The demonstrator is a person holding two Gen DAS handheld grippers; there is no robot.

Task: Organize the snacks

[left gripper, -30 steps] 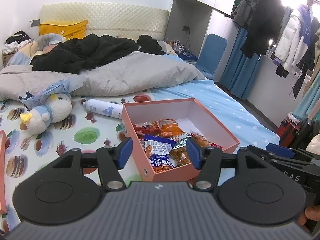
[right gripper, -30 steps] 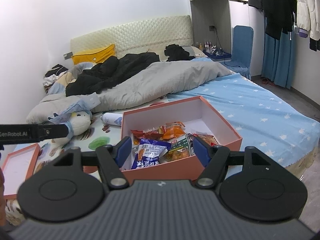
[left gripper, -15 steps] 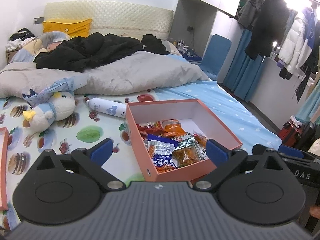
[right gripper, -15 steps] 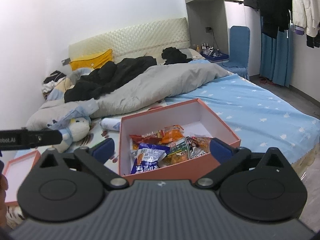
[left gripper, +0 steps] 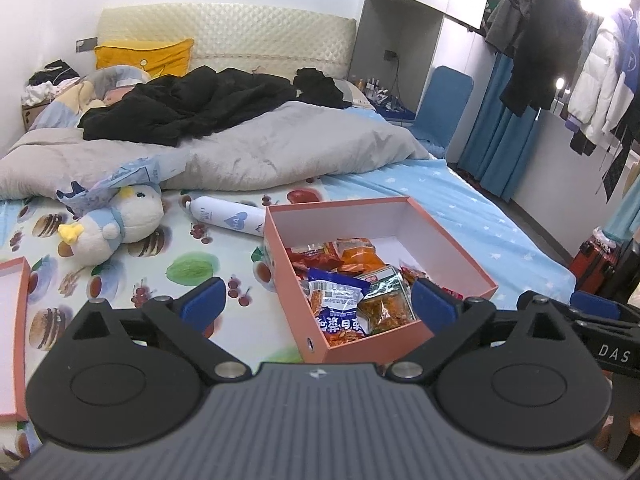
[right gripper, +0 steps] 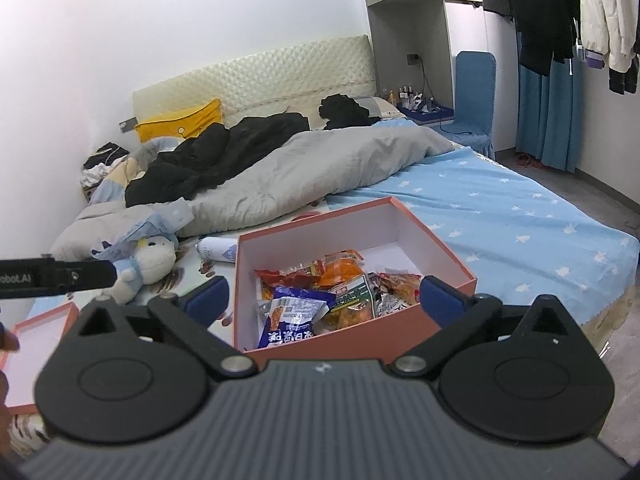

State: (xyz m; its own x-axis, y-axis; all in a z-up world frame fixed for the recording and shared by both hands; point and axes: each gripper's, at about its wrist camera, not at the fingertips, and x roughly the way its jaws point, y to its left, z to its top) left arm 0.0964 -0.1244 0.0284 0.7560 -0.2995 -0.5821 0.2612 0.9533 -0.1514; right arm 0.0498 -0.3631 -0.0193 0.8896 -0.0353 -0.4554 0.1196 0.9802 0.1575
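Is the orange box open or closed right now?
Open. The box has no lid on it, its white inside and snack packets show, and the lid lies apart.

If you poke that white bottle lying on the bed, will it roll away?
Probably a little. The white bottle is round and lies on its side, so a sideways push should roll it. The soft bed sheet would likely slow it. The orange box sits close beside it and could stop it.

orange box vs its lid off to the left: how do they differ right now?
1. The orange box has tall walls; the lid is a shallow tray.
2. The box holds snack packets; the lid shows nothing inside.
3. The box is fully in view; the lid is cut off at the frame edge.
Both are orange outside, white inside, lying open side up.
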